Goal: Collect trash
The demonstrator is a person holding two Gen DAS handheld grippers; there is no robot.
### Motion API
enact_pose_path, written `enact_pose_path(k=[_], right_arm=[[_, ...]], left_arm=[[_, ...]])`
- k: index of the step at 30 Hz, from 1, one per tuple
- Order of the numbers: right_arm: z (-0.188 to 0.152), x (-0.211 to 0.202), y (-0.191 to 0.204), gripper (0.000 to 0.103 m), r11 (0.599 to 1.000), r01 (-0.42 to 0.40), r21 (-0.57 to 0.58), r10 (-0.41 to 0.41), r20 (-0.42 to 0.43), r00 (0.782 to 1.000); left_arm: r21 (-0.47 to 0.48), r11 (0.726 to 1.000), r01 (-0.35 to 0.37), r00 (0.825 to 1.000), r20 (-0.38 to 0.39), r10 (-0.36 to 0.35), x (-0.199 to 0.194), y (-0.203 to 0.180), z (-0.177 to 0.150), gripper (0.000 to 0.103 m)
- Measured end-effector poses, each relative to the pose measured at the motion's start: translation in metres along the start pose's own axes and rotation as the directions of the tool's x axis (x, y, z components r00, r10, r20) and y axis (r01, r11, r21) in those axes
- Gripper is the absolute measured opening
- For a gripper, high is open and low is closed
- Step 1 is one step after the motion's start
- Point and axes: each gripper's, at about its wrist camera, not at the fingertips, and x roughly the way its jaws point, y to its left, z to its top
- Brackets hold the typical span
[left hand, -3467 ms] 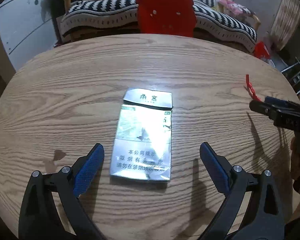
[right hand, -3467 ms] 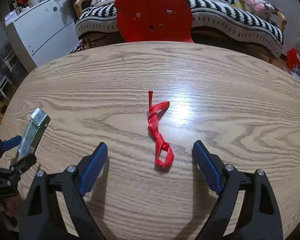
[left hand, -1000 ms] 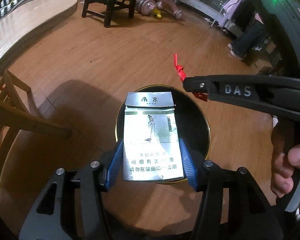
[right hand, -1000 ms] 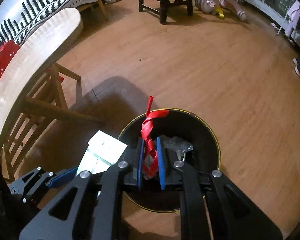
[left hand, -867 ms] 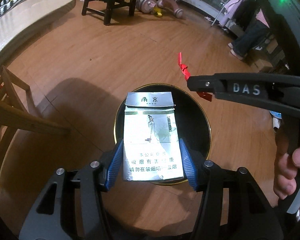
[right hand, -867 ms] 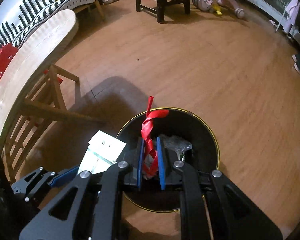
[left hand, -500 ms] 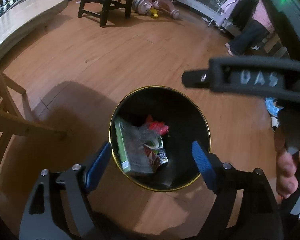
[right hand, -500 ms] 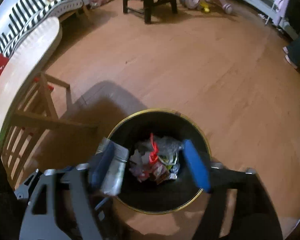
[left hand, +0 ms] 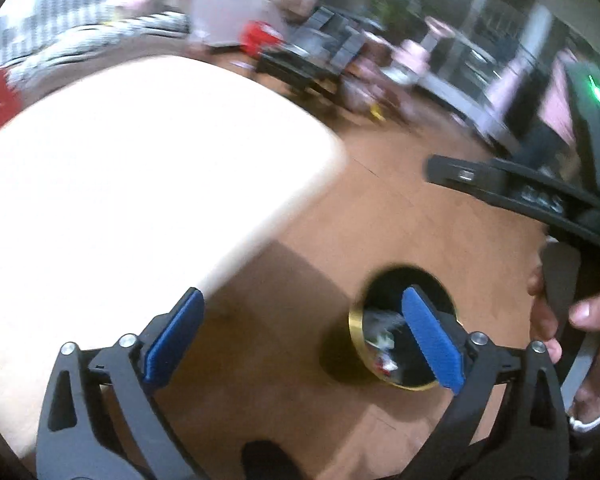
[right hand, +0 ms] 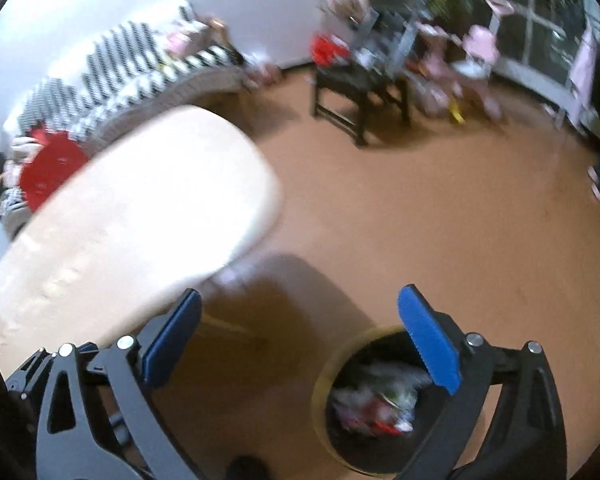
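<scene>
A black trash bin with a gold rim (left hand: 356,322) stands on the wooden floor; it also shows in the right wrist view (right hand: 320,392). Crumpled trash (right hand: 376,404) with a red scrap lies inside it. My left gripper (left hand: 304,340) is open and empty, above the floor between table and bin. My right gripper (right hand: 300,344) is open and empty, above the floor left of the bin. It also shows at the right of the left wrist view (left hand: 500,180). Both views are blurred.
The pale table top (left hand: 120,200) fills the left; it also shows in the right wrist view (right hand: 140,208). A red chair (right hand: 48,168) and a striped sofa (right hand: 140,68) stand behind it. A dark stool (right hand: 356,80) and pink toys (right hand: 476,52) stand far across the floor.
Both grippers have opened and dropped the cigarette pack and red ribbon into the bin. Both have since swung up and left, away from the bin, toward the table.
</scene>
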Motion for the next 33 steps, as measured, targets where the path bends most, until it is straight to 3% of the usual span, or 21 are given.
enact_pose_path(k=[4, 8, 12, 17, 20, 26, 30, 33], right_arm=[[0.013, -0.006, 0.092, 0.096, 0.989, -0.100, -0.112, 0.107, 0.056, 0.993], [0.011, -0.008, 0.197, 0.096, 0.948, -0.201, -0.249, 0.221, 0.056, 0.974], [0.000, -0.008, 0.285, 0.096, 0.892, -0.298, -0.339, 0.318, 0.006, 0.948], [-0.016, 0.009, 0.359, 0.096, 0.850, -0.334, -0.408, 0.343, -0.053, 0.938], [-0.025, 0.024, 0.389, 0.096, 0.836, -0.329, -0.440, 0.324, -0.088, 0.942], [-0.036, 0.047, 0.409, 0.096, 0.834, -0.289, -0.469, 0.274, -0.103, 0.956], [-0.037, 0.055, 0.398, 0.096, 0.853, -0.300, -0.427, 0.267, -0.136, 0.954], [-0.036, 0.059, 0.395, 0.096, 0.861, -0.307, -0.406, 0.265, -0.158, 0.951]], left_arm=[[-0.076, 0.985, -0.158, 0.981, 0.101, 0.165, -0.070, 0.077, 0.003, 0.097], [-0.156, 0.919, -0.362, 0.910, 0.156, 0.384, -0.145, 0.159, -0.010, 0.096], [-0.251, 0.805, -0.537, 0.808, 0.123, 0.577, -0.207, 0.232, -0.041, 0.096], [-0.411, 0.716, -0.564, 0.767, 0.060, 0.639, -0.259, 0.308, -0.078, 0.096], [-0.442, 0.659, -0.609, 0.723, 0.032, 0.690, -0.281, 0.336, -0.094, 0.096], [-0.497, 0.622, -0.605, 0.720, -0.010, 0.694, -0.300, 0.379, -0.122, 0.096], [-0.508, 0.619, -0.599, 0.726, -0.020, 0.687, -0.293, 0.381, -0.126, 0.096], [-0.512, 0.629, -0.584, 0.742, -0.023, 0.670, -0.287, 0.381, -0.127, 0.096]])
